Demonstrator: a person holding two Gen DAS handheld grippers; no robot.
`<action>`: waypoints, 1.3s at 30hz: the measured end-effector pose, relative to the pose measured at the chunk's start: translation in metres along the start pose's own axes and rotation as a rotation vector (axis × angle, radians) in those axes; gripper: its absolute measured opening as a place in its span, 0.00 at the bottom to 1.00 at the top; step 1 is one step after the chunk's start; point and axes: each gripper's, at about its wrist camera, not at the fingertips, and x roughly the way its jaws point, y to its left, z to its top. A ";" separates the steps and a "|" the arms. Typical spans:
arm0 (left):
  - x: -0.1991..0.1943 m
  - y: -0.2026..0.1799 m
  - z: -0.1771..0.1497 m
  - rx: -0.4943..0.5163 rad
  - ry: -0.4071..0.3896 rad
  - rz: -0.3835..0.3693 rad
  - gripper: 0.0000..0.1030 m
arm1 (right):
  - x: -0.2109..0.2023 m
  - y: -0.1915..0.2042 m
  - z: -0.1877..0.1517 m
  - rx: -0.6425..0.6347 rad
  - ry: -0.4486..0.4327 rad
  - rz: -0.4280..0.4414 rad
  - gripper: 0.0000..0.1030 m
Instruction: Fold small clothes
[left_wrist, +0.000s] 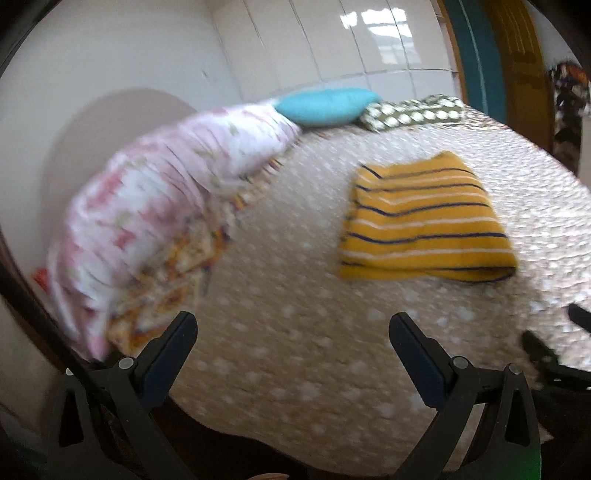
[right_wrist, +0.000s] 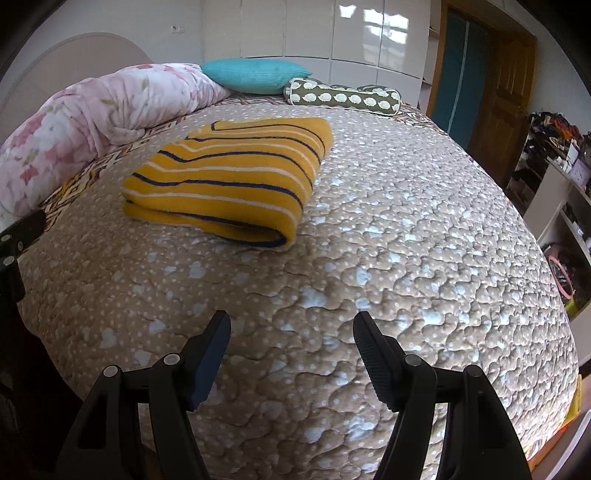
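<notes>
A yellow garment with dark blue and white stripes (left_wrist: 424, 221) lies folded into a thick rectangle on the beige quilted bedspread (left_wrist: 295, 332). It also shows in the right wrist view (right_wrist: 229, 177), left of centre on the bedspread (right_wrist: 388, 240). My left gripper (left_wrist: 293, 325) is open and empty, above the near part of the bed, well short and left of the garment. My right gripper (right_wrist: 291, 328) is open and empty, near the bed's front edge, apart from the garment. The left wrist view is blurred.
A pink floral duvet (right_wrist: 92, 110) is bunched along the left side. A turquoise pillow (right_wrist: 255, 74) and an olive patterned bolster (right_wrist: 343, 98) lie at the head. Cluttered shelves (right_wrist: 554, 184) stand to the right, a wooden door (right_wrist: 495, 99) beyond.
</notes>
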 end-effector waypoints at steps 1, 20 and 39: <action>0.003 0.001 0.000 -0.008 0.022 -0.037 1.00 | 0.000 0.000 0.000 0.002 0.002 0.000 0.72; 0.032 -0.009 -0.014 -0.055 0.205 -0.249 1.00 | 0.005 -0.013 -0.005 0.049 0.015 0.005 0.73; 0.029 0.006 -0.009 -0.175 0.213 -0.473 1.00 | 0.007 -0.014 -0.009 0.058 0.015 0.016 0.74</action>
